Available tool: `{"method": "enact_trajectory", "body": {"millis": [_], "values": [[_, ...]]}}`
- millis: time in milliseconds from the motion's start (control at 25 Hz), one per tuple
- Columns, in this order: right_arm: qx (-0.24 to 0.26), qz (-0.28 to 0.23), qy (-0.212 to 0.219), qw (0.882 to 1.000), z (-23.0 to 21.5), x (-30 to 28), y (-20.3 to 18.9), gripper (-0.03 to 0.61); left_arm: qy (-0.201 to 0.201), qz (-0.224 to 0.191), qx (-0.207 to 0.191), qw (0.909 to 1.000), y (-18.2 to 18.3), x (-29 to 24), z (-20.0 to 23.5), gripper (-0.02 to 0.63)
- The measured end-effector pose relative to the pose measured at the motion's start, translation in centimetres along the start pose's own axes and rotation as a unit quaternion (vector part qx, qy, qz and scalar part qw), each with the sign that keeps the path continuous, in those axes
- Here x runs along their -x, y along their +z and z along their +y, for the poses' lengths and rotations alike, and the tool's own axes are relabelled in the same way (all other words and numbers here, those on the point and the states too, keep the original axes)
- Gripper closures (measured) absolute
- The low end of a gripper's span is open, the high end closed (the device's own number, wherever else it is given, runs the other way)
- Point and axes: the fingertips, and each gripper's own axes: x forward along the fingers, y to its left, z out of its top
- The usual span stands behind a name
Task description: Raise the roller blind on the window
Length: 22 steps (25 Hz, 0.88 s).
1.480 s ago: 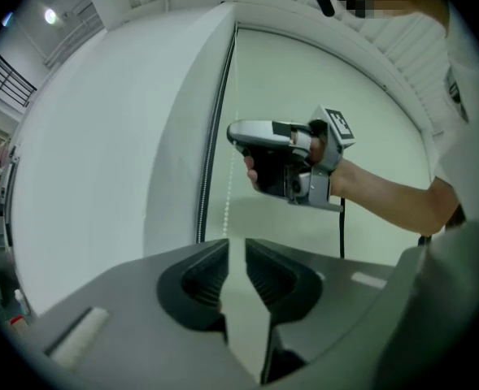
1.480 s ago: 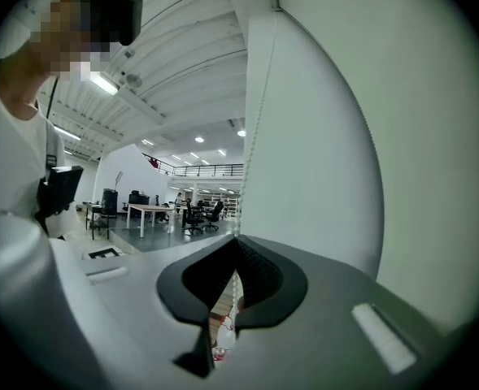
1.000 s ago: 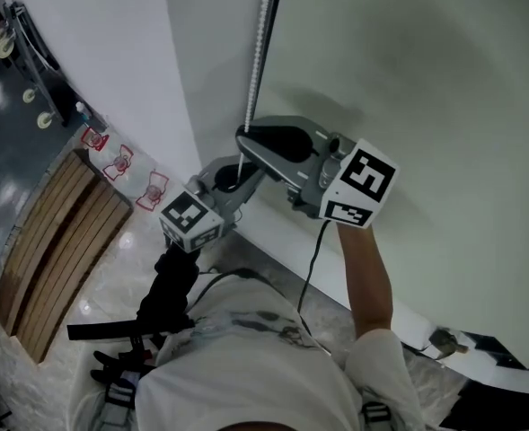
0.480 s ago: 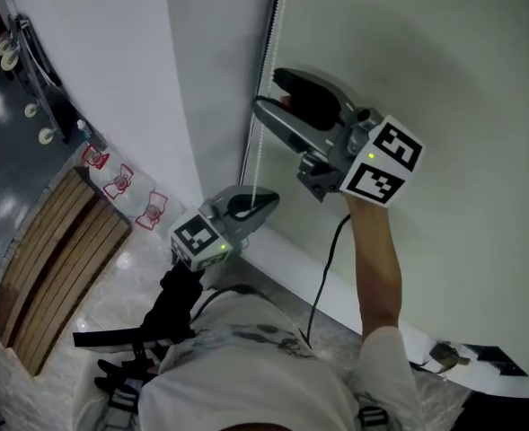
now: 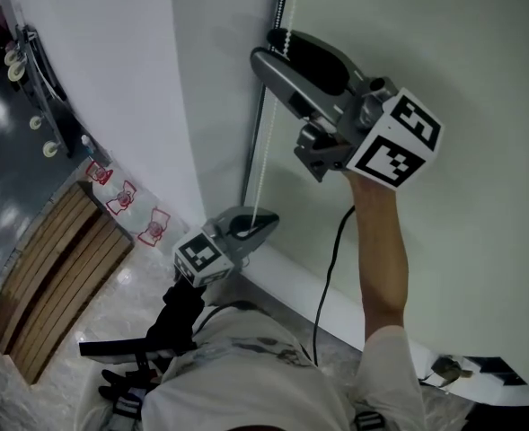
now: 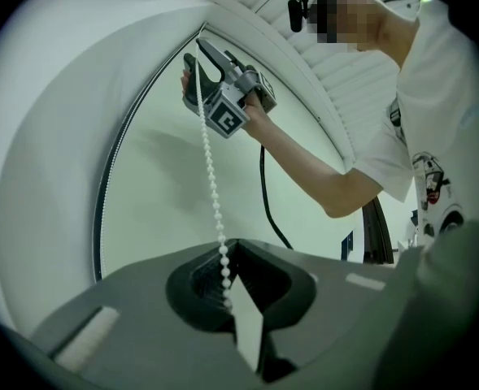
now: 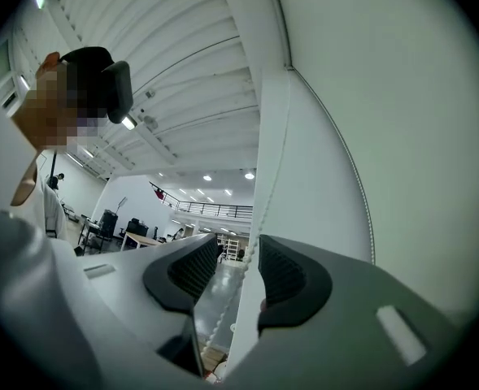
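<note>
Head view: roller blind [image 5: 480, 88] fills the frame from 12 to 4 o'clock. It's a pale sheet and looks drawn down to the sill, but the lower edge is partly behind the arm, so not certain. Bead chain [image 5: 265, 164] hangs by the blind's left edge, from 12 o'clock down to frame centre.

L: left hand-held gripper [image 5: 262, 224] sits low on the chain, pointing abt level. It is clenched on the chain; its own view shows the beads running straight into the closed pads.

R: right hand-held gripper [image 5: 266, 47] is at 12 o'clock of L, high on the same chain. Jaws are apart and have just been closing. The chain runs thru the gap betw the pads, not pinched.

Handling (judgement):
- Chain is light and limp, so it takes pull only.
- Beads are small, hard and smooth, so it could slip lengthwise, tho the ribbed pads should catch betw beads.
- Take one strand only, square across mid-pad, high up for a long stroke.
- Blind fabric looks light; resistance is prob. mostly at the roller.
- Pull steady, in line w/ the chain. A jerk or sideways drag risks derailing it.

Step (judged): hand-over-hand, R abt to grip high while L holds tension.
</note>
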Motion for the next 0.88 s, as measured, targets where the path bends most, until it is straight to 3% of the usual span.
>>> {"method": "enact_trajectory", "body": {"millis": [240, 880], "values": [[-0.003, -0.027, 0.0, 1.0, -0.3, 0.1, 2.4, 0.442, -0.001, 0.001, -0.001, 1.0, 0.0, -0.1, 0.0, 0.615], [-0.041, -0.044, 0.013, 0.998, -1.1, -1.1, 3.3, 0.492, -0.005, 0.005, -0.007, 0.9999, -0.2, -0.2, 0.0, 0.615]]}}
